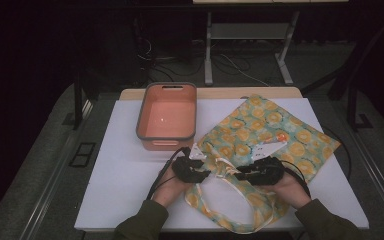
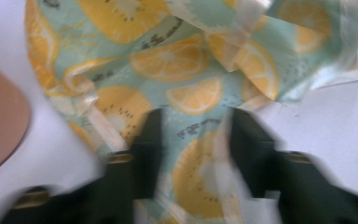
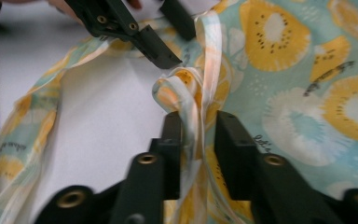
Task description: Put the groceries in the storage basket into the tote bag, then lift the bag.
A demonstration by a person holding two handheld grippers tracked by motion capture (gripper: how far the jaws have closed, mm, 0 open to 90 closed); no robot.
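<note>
A fabric tote bag (image 1: 267, 127) printed with yellow citrus slices on pale green lies flat on the white table (image 1: 125, 195), its long straps (image 1: 230, 200) trailing toward me. My left gripper (image 1: 206, 173) (image 2: 196, 126) is open, its jaws straddling the bag's fabric (image 2: 186, 60) near the mouth. My right gripper (image 1: 238, 174) (image 3: 198, 126) faces it and is shut on a bunched strap (image 3: 186, 88) that curls up out of the jaws. In the right gripper view the left gripper (image 3: 182, 46) reaches in from the top, around the same strap.
An orange bin with a grey rim (image 1: 139, 127) stands behind the left gripper. The bag's body spreads to the back right. Bare white table lies to the left and along the front edge. Cables trail from both grippers.
</note>
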